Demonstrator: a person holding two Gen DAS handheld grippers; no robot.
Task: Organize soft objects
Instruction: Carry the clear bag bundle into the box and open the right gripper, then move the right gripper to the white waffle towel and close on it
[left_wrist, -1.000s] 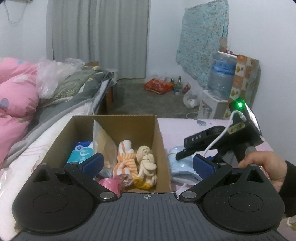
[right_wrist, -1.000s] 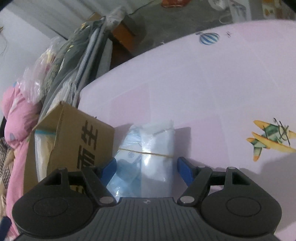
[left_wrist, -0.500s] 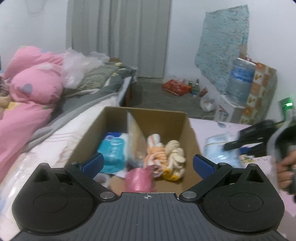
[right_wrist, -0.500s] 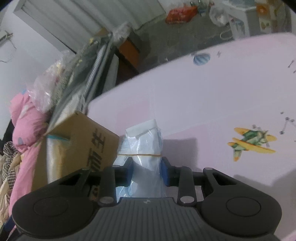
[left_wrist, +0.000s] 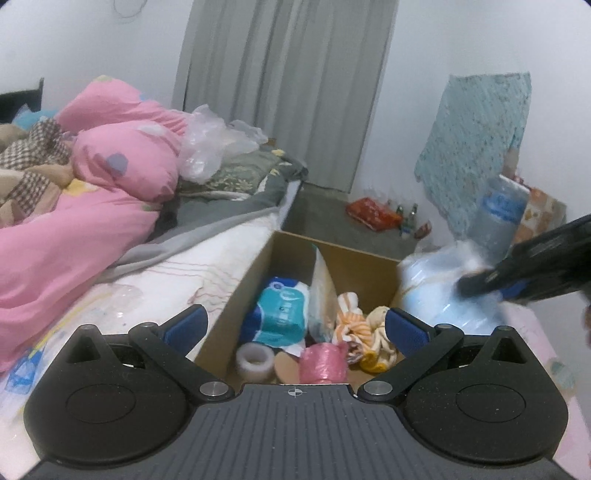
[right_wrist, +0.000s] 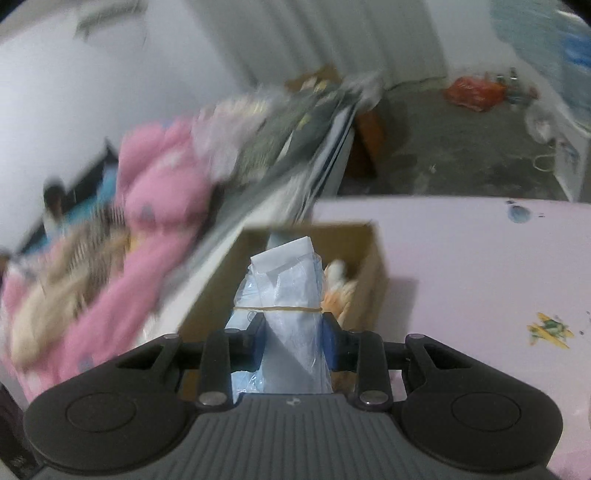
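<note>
A: Right hand-held gripper (right_wrist: 293, 341)?
B: Its jaws, just closed, clamp a clear plastic bag of pale blue soft goods bound with a rubber band (right_wrist: 284, 295), held in the air over the right edge of the open brown cardboard box (left_wrist: 354, 258).
A: Left hand-held gripper (left_wrist: 293, 326)?
B: Jaws wide apart, empty, near side of the box.
A: Box contents?
B: Teal tissue pack (left_wrist: 279, 314), orange-striped rolled cloths (left_wrist: 349, 325), pink roll (left_wrist: 323, 363), on the pink bench (right_wrist: 480, 258).

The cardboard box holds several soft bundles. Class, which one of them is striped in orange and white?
The knotted towel, in the right-hand compartment beside the divider. The cream bundle next to it has no stripes, and the pink roll near the front is plain pink.
</note>
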